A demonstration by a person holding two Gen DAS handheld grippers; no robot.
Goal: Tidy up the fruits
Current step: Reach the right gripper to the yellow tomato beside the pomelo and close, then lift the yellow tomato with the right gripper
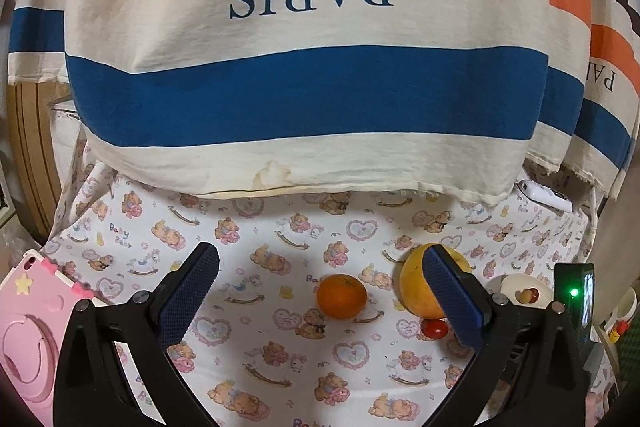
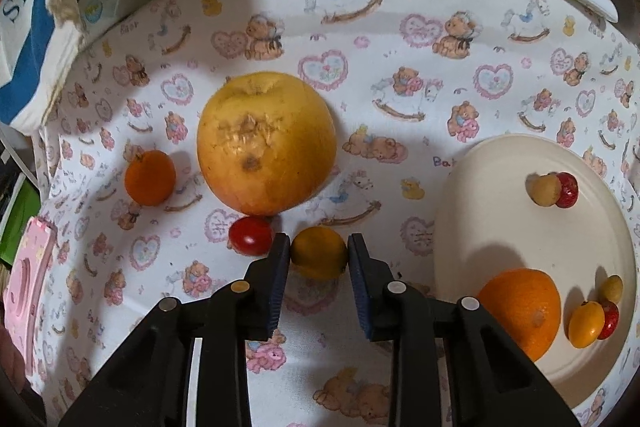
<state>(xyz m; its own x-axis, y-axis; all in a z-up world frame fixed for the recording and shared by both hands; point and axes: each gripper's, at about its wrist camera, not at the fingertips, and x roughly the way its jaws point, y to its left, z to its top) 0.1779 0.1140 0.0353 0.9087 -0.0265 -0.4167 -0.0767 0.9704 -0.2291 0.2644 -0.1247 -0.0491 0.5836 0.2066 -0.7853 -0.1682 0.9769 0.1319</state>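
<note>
- The right gripper (image 2: pixel 319 253) is pointing steeply down at the cloth, its ribbed blue pads (image 2: pixel 279 279) closed against both sides of a small, smooth yellow fruit (image 2: pixel 318 255) and holding it just above or on the cloth; which, I cannot tell.
- The left gripper (image 1: pixel 320 291) is hanging with its jaws spread wide and nothing between them; its textured blue pads (image 1: pixel 188 297) are framing the cloth.
- A large yellow fruit (image 2: pixel 266 143), round, dimpled at the top and scarred with rough brown patches, is sitting near the middle of the surface.
- A glossy red tomato-like fruit (image 2: pixel 251 235) is touching that big fruit's near side, just beside the right gripper's left pad.
- A small, matte tangerine (image 2: pixel 150 177) is lying apart, toward the surface's left edge.
- A round cream plate (image 2: pixel 500 211) is resting by the right edge, holding an orange (image 2: pixel 520 309), a small yellow fruit (image 2: pixel 586 323), two red ones (image 2: pixel 567 190) and two tan ones (image 2: pixel 544 189).
- The surface is wearing a thin white cotton cloth (image 2: pixel 360 75) printed with bears, hearts and rocking horses.
- A pink moulded case (image 1: pixel 28 339) is lying at the left edge.
- A striped towel (image 1: pixel 304 39) in cream, orange and blue, lettered PARIS, is hanging over the far edge.
</note>
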